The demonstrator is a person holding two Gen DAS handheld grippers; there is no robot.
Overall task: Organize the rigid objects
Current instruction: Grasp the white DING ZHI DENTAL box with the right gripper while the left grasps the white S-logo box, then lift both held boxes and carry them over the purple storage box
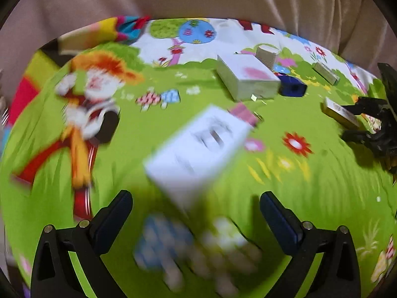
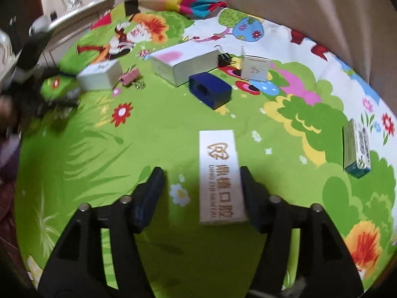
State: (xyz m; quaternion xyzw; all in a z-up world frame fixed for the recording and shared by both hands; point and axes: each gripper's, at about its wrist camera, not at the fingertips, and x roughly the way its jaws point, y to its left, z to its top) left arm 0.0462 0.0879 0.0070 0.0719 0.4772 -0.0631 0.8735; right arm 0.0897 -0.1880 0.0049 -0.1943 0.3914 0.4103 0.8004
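Right gripper: jaws stand partly apart, gripping nothing. The long white rectangular carton with gold lettering lies flat on the green cartoon-print cloth covering the tabletop. It sits between the jaws but off-centre: its right edge is against or just beside the right finger, with a clear gap to the left finger.

Long axis runs straight ahead, parallel to the fingers, so the jaws span its narrow width. Judgement: a small shift to the right would centre it.

Carton looks stiff, flat-faced and clean.

Farther ahead: dark blue open-ended box, then a larger white box with a pink patch.

Left gripper: wide, empty; a blurred white box lies just ahead. Right gripper is plainly nearer the carton.
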